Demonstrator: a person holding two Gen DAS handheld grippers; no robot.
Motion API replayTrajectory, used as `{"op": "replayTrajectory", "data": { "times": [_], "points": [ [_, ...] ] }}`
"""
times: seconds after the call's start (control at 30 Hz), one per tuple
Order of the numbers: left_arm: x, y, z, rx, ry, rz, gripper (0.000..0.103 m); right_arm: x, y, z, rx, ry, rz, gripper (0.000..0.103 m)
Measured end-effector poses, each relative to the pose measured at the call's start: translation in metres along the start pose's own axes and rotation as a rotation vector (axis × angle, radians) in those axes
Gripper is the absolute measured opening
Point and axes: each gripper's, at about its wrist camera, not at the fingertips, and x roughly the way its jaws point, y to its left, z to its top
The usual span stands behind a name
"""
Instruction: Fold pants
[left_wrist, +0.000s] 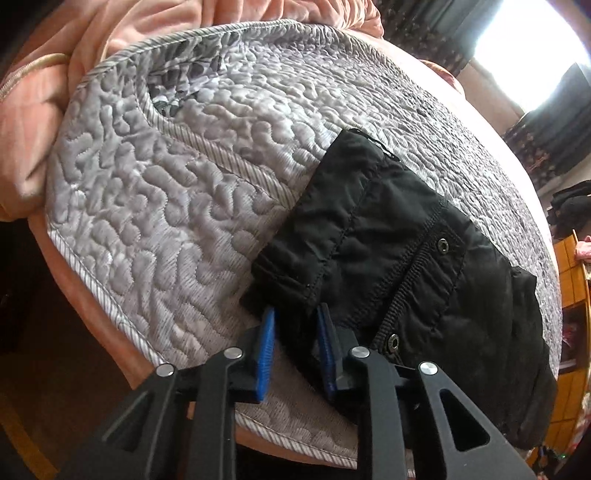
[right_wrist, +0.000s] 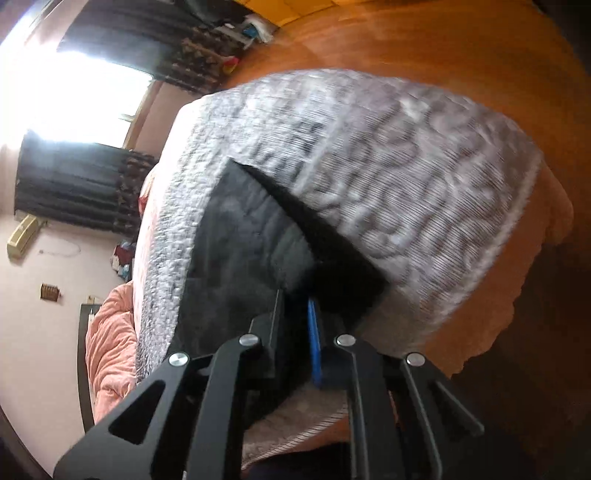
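Note:
The black pants (left_wrist: 406, 258) lie folded on a grey quilted bedspread (left_wrist: 166, 192), with seams and metal snaps facing up. My left gripper (left_wrist: 295, 314) is at the near left corner of the pants, its blue pads (left_wrist: 267, 343) a little apart with the fabric edge at their tips. In the blurred right wrist view the pants (right_wrist: 243, 236) show with one corner lifted. My right gripper (right_wrist: 297, 299) is shut on that black corner.
A pink blanket (left_wrist: 48, 110) is bunched at the far left of the bed. The bedspread's edge (left_wrist: 110, 302) and the bed's drop-off are close below both grippers. A bright window with dark curtains (right_wrist: 74, 96) and wooden floor (right_wrist: 443, 48) lie beyond.

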Motion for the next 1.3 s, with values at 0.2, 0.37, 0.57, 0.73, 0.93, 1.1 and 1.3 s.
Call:
{"op": "replayTrajectory", "data": {
  "times": [0.2,0.37,0.57,0.73,0.93,1.1,1.3],
  "points": [
    [-0.002,0.001,-0.002,0.0,0.006,0.0,0.023,0.0,-0.022,-0.008,0.059,0.014,0.069,0.032],
    [-0.003,0.003,-0.005,-0.005,0.004,-0.003,0.027,0.002,-0.023,-0.01,0.088,0.005,0.106,0.038],
    [-0.004,0.0,-0.007,-0.021,-0.003,0.032,0.027,0.012,-0.025,-0.012,0.093,-0.002,0.02,0.007],
    [0.0,-0.002,-0.005,-0.017,-0.002,0.046,0.027,0.016,-0.027,-0.011,0.084,-0.002,0.025,0.007],
    [0.0,0.0,-0.004,-0.031,-0.013,0.043,0.028,0.014,-0.03,-0.014,0.095,-0.006,0.019,0.008],
    [-0.011,0.002,-0.009,-0.045,-0.043,0.031,0.028,0.005,-0.038,-0.016,0.132,-0.027,0.044,0.019],
    [-0.055,0.003,-0.028,-0.129,-0.226,0.002,0.085,-0.016,-0.062,-0.019,0.219,-0.068,0.165,0.055]
  ]
}}
